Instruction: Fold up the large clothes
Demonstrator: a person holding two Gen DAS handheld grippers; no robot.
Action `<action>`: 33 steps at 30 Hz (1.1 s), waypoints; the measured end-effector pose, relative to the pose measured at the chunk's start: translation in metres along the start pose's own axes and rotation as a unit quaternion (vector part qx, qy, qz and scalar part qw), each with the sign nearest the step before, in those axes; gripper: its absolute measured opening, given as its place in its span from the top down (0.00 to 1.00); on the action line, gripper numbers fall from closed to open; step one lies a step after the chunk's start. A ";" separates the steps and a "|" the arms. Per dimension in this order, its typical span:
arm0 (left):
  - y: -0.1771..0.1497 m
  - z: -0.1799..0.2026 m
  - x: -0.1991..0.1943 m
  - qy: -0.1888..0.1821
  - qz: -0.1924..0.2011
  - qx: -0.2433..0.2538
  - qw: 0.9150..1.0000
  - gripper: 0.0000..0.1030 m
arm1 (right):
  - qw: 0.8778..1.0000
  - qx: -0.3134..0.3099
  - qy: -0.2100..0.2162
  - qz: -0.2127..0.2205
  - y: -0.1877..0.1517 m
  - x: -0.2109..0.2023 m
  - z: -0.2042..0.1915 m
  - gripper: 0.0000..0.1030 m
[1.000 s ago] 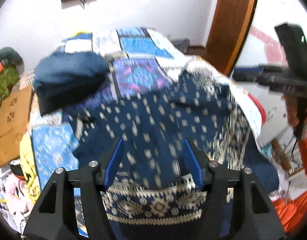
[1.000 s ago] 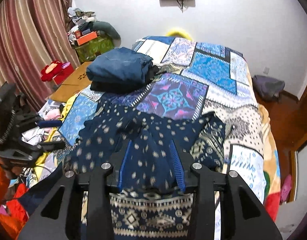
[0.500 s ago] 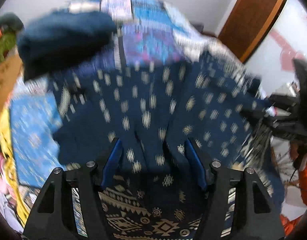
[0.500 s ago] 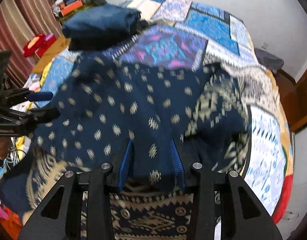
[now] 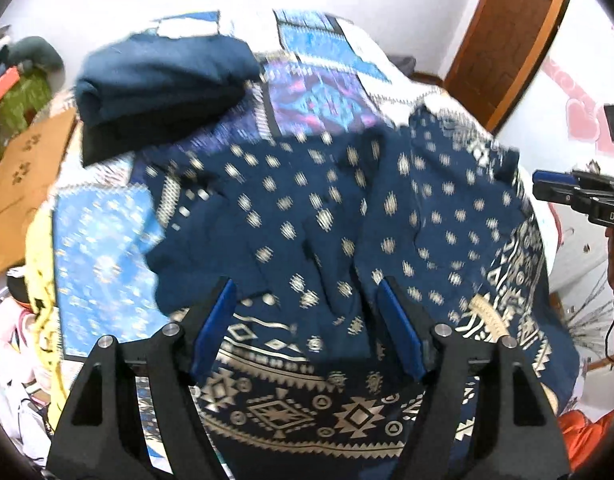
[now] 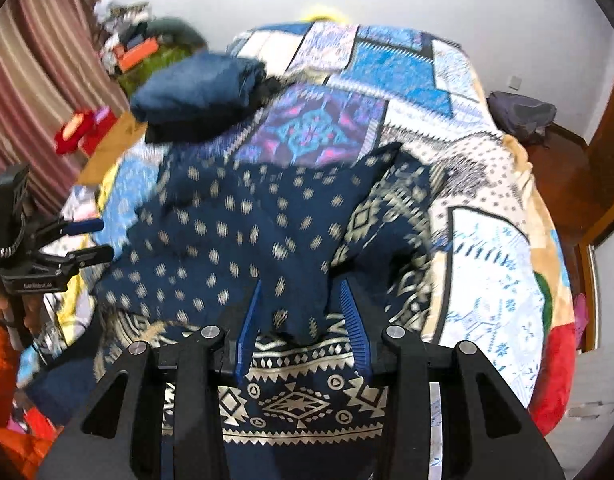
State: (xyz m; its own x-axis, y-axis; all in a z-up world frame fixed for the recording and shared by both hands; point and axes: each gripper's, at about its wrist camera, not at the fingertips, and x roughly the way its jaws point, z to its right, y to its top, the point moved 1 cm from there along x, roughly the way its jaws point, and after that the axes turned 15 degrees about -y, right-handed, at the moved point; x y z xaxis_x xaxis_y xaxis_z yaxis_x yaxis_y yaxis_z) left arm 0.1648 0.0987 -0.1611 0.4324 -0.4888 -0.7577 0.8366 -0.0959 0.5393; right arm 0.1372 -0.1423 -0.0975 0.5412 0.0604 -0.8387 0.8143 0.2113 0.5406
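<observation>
A large navy garment (image 5: 347, 208) with pale dots and a geometric border lies spread on the patchwork quilt (image 5: 319, 92). My left gripper (image 5: 307, 312) stands over its near edge. Its jaws are opening, and a loose ridge of the cloth lies between the blue pads without being pinched. In the right wrist view the same garment (image 6: 247, 232) bunches into a fold between the pads of my right gripper (image 6: 301, 300). Those jaws are easing apart but still touch the fold. Each gripper shows in the other's view, the right gripper (image 5: 579, 196) and the left gripper (image 6: 67, 240).
A folded pile of dark blue clothes (image 5: 159, 84) sits on the quilt (image 6: 487, 248) behind the garment. Cardboard (image 5: 23, 184) and clutter line the left side of the bed. A wooden door (image 5: 507, 40) is at the right. An orange sleeve (image 6: 3, 340) shows at the left edge.
Both grippers have sunk toward the bed and the garment has spread flatter over the quilt. The left pads stand wider apart than before.
</observation>
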 end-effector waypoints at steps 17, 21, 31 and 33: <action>0.015 -0.127 -0.013 -0.050 0.070 -0.195 0.977 0.19 | 0.991 0.132 0.016 -0.017 0.022 0.026 0.061 0.50; 0.005 -0.149 0.014 -0.071 0.047 -0.227 0.970 0.19 | 0.986 0.155 0.031 -0.050 0.017 0.048 0.069 0.50; -0.012 -0.192 0.071 -0.117 0.035 -0.309 0.943 0.21 | 0.981 0.164 0.064 -0.078 0.023 0.084 0.073 0.50; -0.011 -0.195 0.079 -0.148 0.048 -0.317 0.936 0.21 | 0.981 0.163 0.072 -0.078 0.028 0.089 0.073 0.47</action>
State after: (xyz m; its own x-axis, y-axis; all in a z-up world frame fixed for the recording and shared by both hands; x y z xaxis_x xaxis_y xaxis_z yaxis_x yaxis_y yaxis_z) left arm 0.2553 0.2303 -0.2986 0.4822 -0.6961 -0.5318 0.8705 0.4487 0.2020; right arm 0.2236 -0.2027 -0.1525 0.3877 0.1940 -0.9011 0.9217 -0.0929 0.3766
